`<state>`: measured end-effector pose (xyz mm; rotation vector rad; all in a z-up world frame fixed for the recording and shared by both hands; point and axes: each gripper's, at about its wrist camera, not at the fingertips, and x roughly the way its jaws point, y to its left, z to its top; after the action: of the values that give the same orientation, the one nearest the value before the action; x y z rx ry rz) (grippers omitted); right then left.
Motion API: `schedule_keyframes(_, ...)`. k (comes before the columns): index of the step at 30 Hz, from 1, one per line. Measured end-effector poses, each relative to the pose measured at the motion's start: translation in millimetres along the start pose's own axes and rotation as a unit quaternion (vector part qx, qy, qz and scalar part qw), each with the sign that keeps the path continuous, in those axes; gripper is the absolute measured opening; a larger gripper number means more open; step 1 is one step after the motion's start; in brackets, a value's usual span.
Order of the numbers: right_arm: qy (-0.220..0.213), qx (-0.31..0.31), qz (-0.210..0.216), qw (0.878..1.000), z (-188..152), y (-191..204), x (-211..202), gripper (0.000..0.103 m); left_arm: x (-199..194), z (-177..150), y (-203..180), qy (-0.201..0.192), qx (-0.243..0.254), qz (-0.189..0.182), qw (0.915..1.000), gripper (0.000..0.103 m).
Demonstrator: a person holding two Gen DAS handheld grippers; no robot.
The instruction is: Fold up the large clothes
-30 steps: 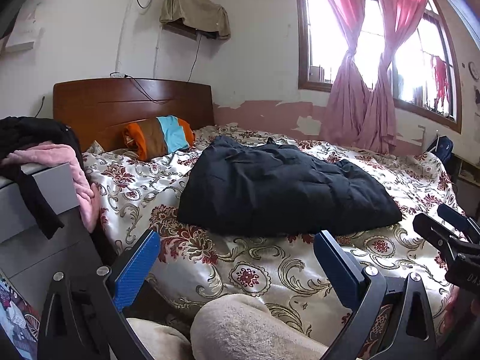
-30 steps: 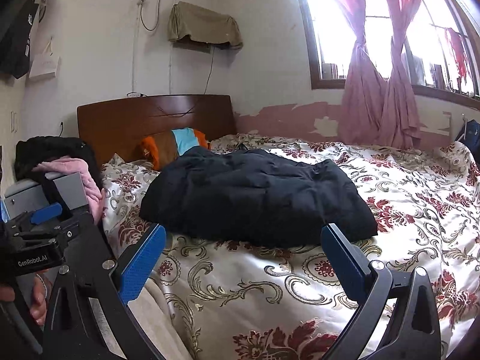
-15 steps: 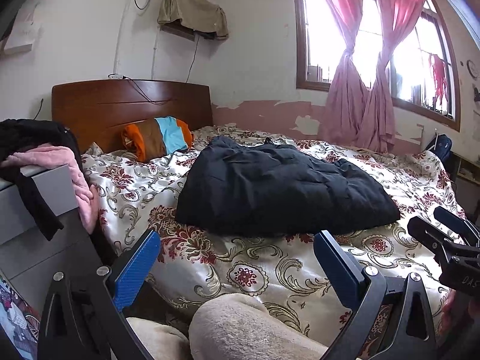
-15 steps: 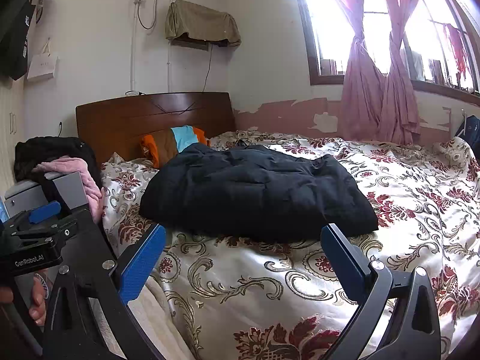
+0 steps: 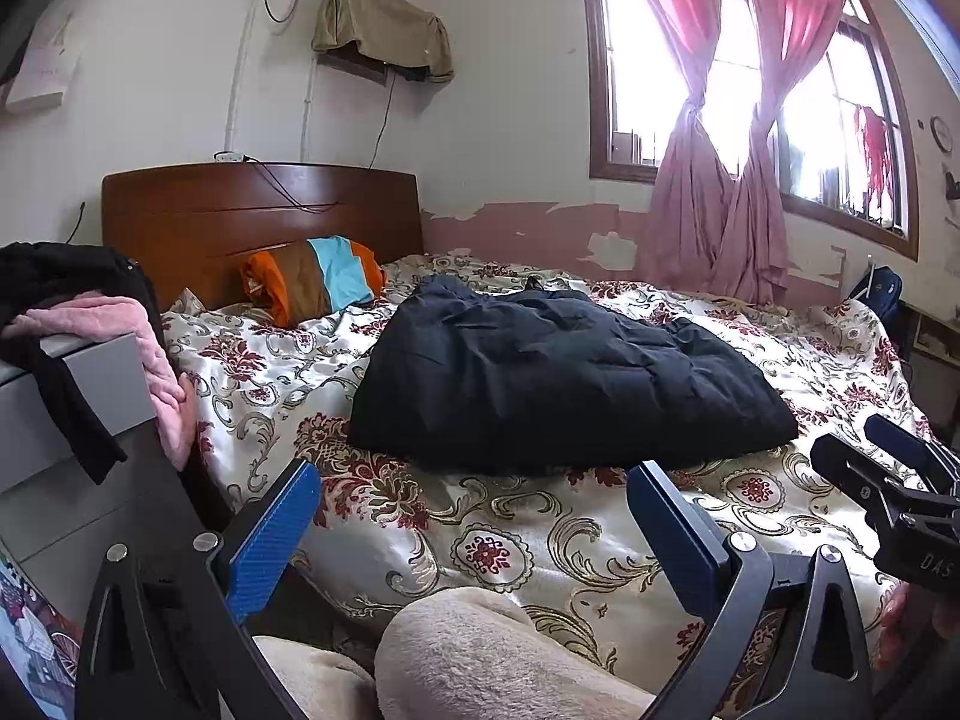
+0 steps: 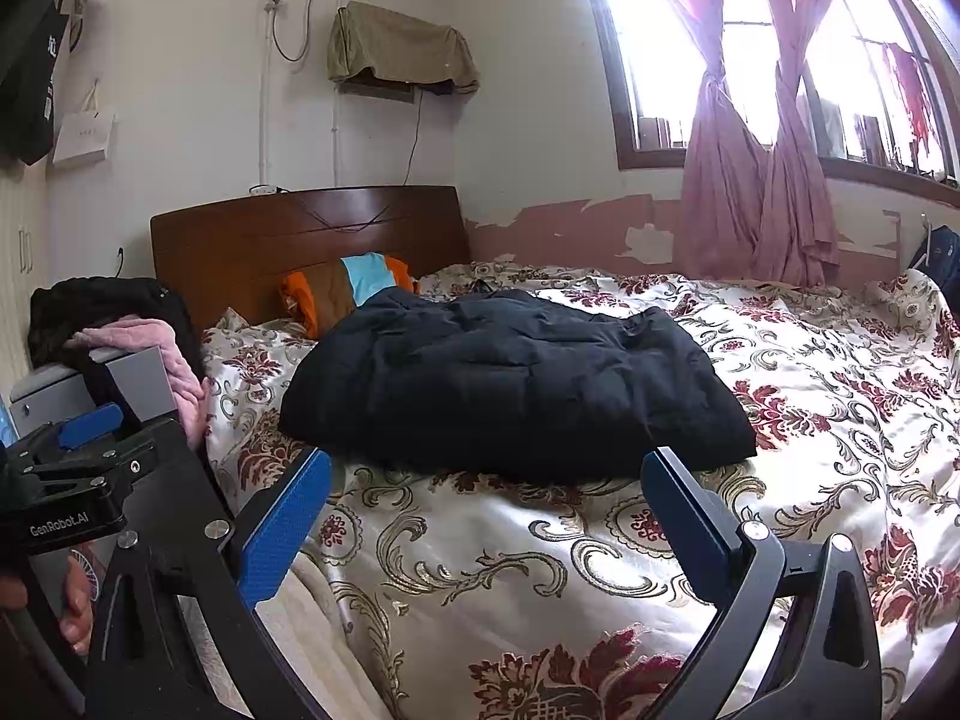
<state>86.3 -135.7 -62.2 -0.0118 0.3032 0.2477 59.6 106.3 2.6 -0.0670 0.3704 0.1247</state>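
Black and puffy, the quilted jacket point(image 5: 558, 378) lies folded into a rough slab in the middle of the bed, its stitched panels creased and its near edge thick and rounded; under it the satin bedspread point(image 5: 498, 546) shines, cream with dark red flowers and gold scrolls; the left gripper point(image 5: 474, 534) hangs short of the jacket's near edge, blue textured fingers point(image 5: 273, 534) spread wide with nothing between them; the right gripper point(image 6: 486, 516) sits just as clear of the cloth, fingers point(image 6: 285, 525) far apart and empty; behind the jacket a striped pillow point(image 5: 315, 285) in orange, brown and pale blue leans on the curved wooden headboard point(image 5: 252, 210); off to the left, fluffy pink fabric point(image 5: 150, 354) droops over a grey cabinet point(image 5: 102, 384).
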Motion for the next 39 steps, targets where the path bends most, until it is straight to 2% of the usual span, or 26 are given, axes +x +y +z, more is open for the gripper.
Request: schedule_keyframes(39, 0.000, 0.009, -0.005, 1.000, -2, 11, 0, 0.101, -1, 1, -1, 0.001, 0.005, -0.005, 1.0000, 0.103)
